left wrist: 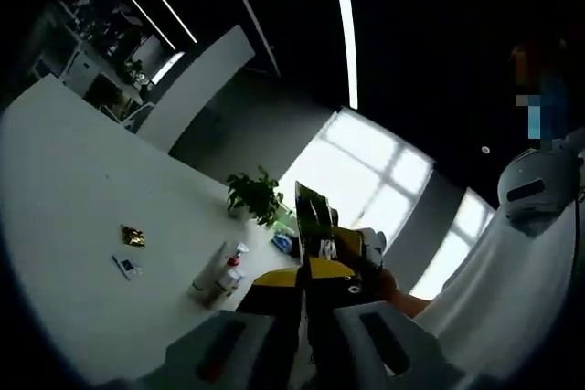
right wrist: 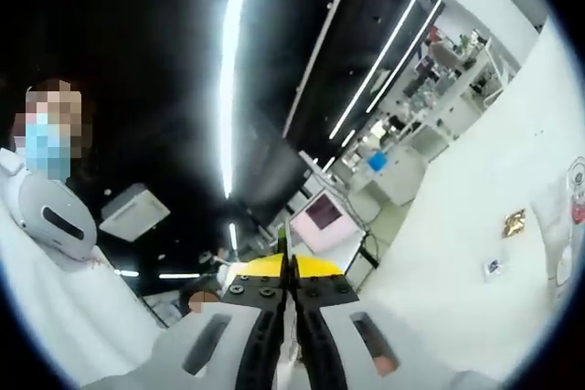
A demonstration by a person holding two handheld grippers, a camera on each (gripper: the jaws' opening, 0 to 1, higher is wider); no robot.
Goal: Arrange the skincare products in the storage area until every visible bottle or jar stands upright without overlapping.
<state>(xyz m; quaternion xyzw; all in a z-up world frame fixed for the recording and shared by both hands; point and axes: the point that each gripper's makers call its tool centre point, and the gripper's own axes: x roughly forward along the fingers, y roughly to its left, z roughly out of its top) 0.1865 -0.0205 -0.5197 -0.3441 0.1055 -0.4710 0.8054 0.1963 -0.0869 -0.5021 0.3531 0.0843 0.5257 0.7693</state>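
Skincare bottles [left wrist: 218, 276] lie bundled in clear wrap on the white table [left wrist: 73, 189], toppled, long axis slanting away; they sit well ahead and left of the left gripper [left wrist: 302, 303], its jaws together and empty; the right gripper [right wrist: 291, 303], jaws likewise together, points upward, so the left looks better aimed.

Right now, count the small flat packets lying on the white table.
2, apart on the white table: a gold foil packet and a white-and-blue sachet beside it. The bottles may hide more.
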